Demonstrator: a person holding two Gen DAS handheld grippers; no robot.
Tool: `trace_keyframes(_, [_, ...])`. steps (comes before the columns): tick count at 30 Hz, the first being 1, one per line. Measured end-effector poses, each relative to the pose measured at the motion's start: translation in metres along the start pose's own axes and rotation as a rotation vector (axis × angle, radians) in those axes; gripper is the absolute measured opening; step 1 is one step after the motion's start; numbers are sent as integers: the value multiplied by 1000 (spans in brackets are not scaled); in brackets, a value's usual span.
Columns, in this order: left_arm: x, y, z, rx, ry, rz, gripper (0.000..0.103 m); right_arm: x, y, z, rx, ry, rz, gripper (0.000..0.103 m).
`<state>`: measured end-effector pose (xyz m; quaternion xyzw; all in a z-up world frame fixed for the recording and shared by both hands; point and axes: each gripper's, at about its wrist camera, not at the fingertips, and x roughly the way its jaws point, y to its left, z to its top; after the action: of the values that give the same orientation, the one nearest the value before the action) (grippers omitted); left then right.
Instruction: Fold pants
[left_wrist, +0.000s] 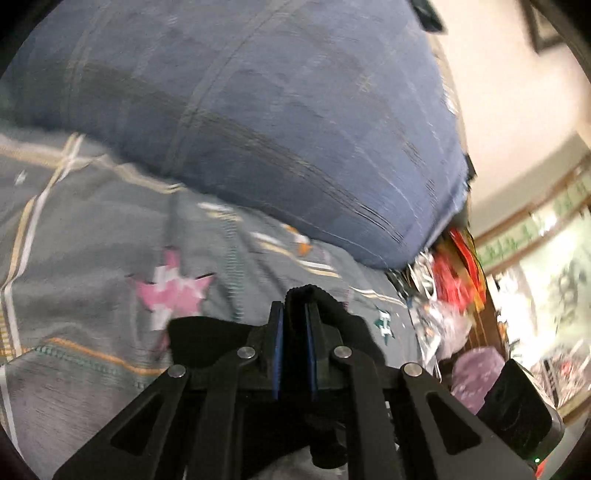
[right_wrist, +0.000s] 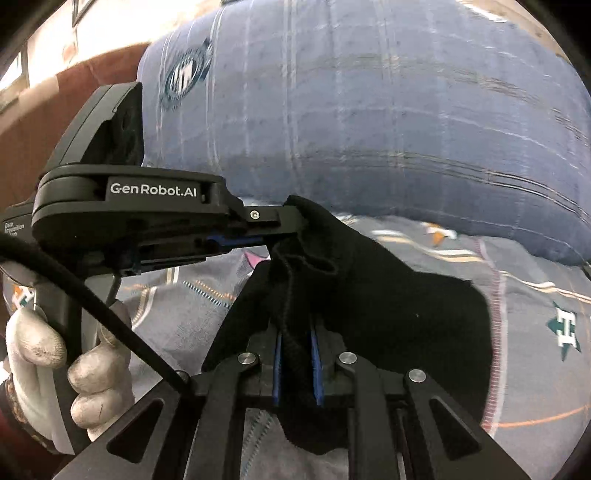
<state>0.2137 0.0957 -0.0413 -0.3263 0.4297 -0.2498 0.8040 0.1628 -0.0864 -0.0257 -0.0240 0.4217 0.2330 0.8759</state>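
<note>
- Both grippers are pinching the same black pants (right_wrist: 369, 295), close together, so the cloth bunches between them instead of hanging stretched.
- The left gripper (left_wrist: 294, 310) has its blue-lined jaws nearly closed on a thick fold of the black cloth, which pokes up just past the tips.
- The right gripper (right_wrist: 297, 332) is likewise clamped on a ribbed, corded edge of the pants; it looks like a waistband or hem, though I cannot tell which.
- Seen from the right gripper's camera, the left gripper sits up and to the left, its tip touching the same bunch, held by a gloved hand (right_wrist: 66, 362).
- Most of the loose cloth drapes to the right of the right gripper and down toward the bedspread (right_wrist: 535, 350). The long axis of the pants is hard to judge while they are this crumpled.
- The pants look soft, knitted and matte; the bedspread beneath is grey with stripes and small star shapes.
- Beyond lies a plump blue pillow (left_wrist: 258, 110) with faint check lines.
- My guess is the next move needs the two grippers drawn apart to spread that edge.
</note>
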Motion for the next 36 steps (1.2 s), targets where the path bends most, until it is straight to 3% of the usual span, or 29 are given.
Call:
trace_keyframes(4, [-3, 36, -6, -93, 0, 24, 12, 31, 11, -2, -17, 57, 29, 20])
trace_keyframes(6, [-10, 46, -9, -132, -9, 12, 19, 39, 14, -5, -26, 66, 57, 34])
trace_keyframes(8, [-21, 51, -11, -157, -34, 14, 43, 36, 17, -8, -17, 57, 136, 66])
trace_keyframes(10, [-39, 54, -12, -166, -72, 17, 47, 27, 22, -9, -22, 50, 181, 69])
trace_keyframes(16, [-86, 45, -15, -143, -135, 85, 49, -21, 30, -9, 3, 35, 371, 69])
trace_keyframes(18, [-94, 38, -20, -113, -141, 114, 49, -37, 10, -6, 54, -3, 365, 69])
trace_keyframes(20, [-96, 29, -26, -73, -143, 140, 49, -50, -23, -1, 129, -38, 306, 67])
trace_keyframes(21, [-93, 21, -30, -44, -138, 153, 49, -54, -35, 1, 158, -43, 259, 63])
trace_keyframes(23, [-83, 9, -39, 6, -118, 165, 49, -55, -59, 7, 211, -38, 162, 32])
trace_keyframes(25, [-66, -4, -47, 58, -88, 183, 49, -45, -74, 14, 251, -12, 130, 23])
trace_keyframes(27, [-44, -12, -54, 98, -40, 239, 49, -25, -79, 24, 269, 29, 135, 23])
trace_keyframes(29, [-27, -11, -61, 109, 11, 291, 36, 0, -79, 30, 283, 85, 127, 23])
trace_keyframes(30, [-23, -9, -66, 114, 28, 320, 34, 16, -78, 32, 291, 121, 133, 23])
trace_keyframes(36, [-47, 7, -85, 109, 23, 334, 29, 77, -48, 34, 337, 255, 341, 24])
